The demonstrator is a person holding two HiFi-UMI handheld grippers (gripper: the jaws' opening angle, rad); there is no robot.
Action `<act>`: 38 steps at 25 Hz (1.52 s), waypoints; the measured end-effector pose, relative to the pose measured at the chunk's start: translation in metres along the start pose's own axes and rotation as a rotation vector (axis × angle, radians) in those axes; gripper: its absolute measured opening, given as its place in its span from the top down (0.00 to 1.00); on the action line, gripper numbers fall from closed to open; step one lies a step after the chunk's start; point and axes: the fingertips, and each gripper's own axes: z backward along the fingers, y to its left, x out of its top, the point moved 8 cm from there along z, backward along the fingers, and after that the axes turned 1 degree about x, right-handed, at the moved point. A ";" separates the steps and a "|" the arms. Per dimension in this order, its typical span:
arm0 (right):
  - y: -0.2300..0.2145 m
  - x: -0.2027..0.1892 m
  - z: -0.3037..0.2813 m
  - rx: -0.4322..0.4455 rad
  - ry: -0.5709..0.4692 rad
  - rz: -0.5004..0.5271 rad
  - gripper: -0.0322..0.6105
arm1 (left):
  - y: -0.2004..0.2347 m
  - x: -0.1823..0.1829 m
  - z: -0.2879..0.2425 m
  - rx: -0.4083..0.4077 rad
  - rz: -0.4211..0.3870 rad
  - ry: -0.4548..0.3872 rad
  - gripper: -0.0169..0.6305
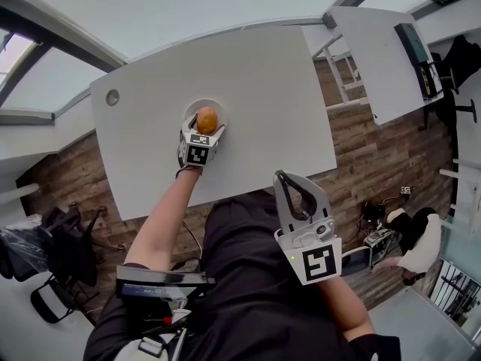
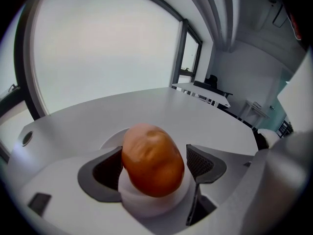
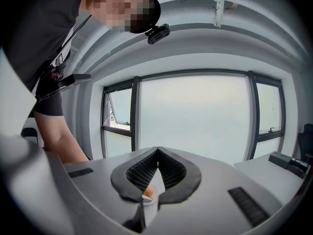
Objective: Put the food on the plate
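Food was orange-brown with paler mottling. Plate under it was plain white. Surface was plain white, unpatterned. Left claw and right claw had pale grey bodies and cubes with black-and-white square markers. Pads were dark grey with a fine mesh pattern. Floor, at 3 o'clock of the surface, showed brown wood planks. Person's shirt was black.

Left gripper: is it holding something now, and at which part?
Nothing is held. The left gripper is open; the food rests on the plate between its jaws, with a gap at one side.
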 end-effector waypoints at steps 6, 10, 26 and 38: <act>-0.001 -0.001 0.008 -0.020 0.001 0.001 0.94 | 0.001 0.003 0.001 0.019 -0.003 -0.021 0.37; 0.001 0.003 0.017 -0.027 -0.015 0.006 0.94 | 0.000 0.000 0.010 0.027 0.012 0.002 0.37; 0.024 0.016 0.026 0.028 -0.082 -0.005 0.94 | -0.015 -0.005 0.053 0.027 -0.013 -0.060 0.37; 0.021 0.011 0.041 0.050 -0.090 -0.025 0.94 | -0.043 -0.002 0.106 -0.013 0.139 -0.172 0.37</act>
